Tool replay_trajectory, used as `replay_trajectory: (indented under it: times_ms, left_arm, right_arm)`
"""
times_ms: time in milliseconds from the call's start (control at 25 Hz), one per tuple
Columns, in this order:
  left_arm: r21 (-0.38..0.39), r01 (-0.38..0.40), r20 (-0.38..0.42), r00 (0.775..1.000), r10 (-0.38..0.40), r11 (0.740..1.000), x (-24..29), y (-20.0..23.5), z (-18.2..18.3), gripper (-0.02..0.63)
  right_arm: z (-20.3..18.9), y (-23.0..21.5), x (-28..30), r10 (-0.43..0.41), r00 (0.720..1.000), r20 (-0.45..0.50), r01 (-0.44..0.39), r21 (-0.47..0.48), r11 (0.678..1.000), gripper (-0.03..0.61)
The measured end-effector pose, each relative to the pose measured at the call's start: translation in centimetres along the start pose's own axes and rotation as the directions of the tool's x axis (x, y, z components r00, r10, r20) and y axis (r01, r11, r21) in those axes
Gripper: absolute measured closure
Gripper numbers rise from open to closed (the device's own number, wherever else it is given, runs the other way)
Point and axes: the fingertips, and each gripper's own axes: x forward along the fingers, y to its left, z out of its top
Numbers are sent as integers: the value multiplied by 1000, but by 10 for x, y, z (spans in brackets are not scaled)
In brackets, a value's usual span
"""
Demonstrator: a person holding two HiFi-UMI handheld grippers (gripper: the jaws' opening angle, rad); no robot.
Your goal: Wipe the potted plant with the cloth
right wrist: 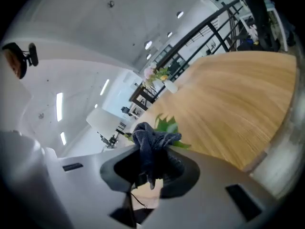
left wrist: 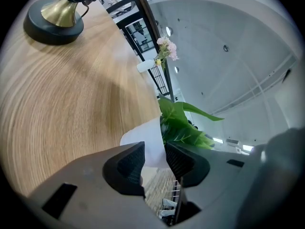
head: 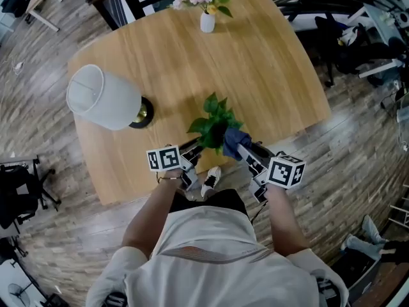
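Light wooden table (head: 255, 62) on a plank floor, pretty normal setup; white-shaded table lamp (head: 105, 98) sits over on the left and a small white vase of pink flowers (head: 206, 11) is at the far edge; the potted plant (head: 216, 121) is close to the near edge, right in front of the person; left gripper (left wrist: 155, 161) has its jaws drawn in to a narrow gap, pinching the plant's white pot (left wrist: 143, 140) from the near left; right gripper (right wrist: 152, 163) is clamped on a bunched dark blue cloth (right wrist: 151, 144), and the cloth is pressed up against the green leaves on the plant's right side.
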Motion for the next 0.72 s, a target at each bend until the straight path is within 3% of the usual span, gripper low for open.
replay_trajectory:
  times_ms: [80,200,400,600,720]
  left_arm:
    - [1,-1,1,1000,1,1000,1,0,0,473]
    - [13,-4,1,1000,4,1000,2,1,1,473]
    - [68,-45,28,999,43,997,-2,1,7,482]
    - [114,-108,134,987,92,988,-20,-11,28,488]
    - [223,-235,228,956,184,946,-47,-21,44,490]
  right_arm:
    - [-17,-24,1,-64,998,-22,65,30,997,442]
    - [-13,-48,-13,-139,990,37,136,71,988,440]
    - [11,-65,-43,-270,954,130,271,10,963,442]
    - [52,-34,-72,-269,918,291,325,-166,931,442]
    - [73,-6,-85,-235,895,378,356,-293,887,442]
